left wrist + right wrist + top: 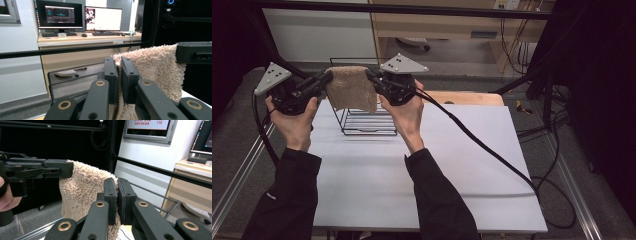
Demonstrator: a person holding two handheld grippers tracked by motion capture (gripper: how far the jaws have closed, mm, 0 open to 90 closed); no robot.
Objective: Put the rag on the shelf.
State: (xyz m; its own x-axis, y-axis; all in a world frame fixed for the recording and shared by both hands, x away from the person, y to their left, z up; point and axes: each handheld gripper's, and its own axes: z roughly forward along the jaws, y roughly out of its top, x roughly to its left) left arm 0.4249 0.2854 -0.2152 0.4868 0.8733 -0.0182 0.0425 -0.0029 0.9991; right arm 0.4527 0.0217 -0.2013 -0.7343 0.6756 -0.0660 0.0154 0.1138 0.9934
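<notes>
- Left gripper (328,78): jaws clamped on 1 top corner of the beige fluffy terry towel (352,87).
- Right gripper (371,76): jaws pinch the other top corner.
- Towel hangs between both, above the black wire rack (367,122) on the white table (462,165).

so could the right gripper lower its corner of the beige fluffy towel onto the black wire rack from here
Probably yes. The right gripper is shut on the beige fluffy towel, which the left gripper also holds, just above the black wire rack. Nothing visible lies between them.
</notes>
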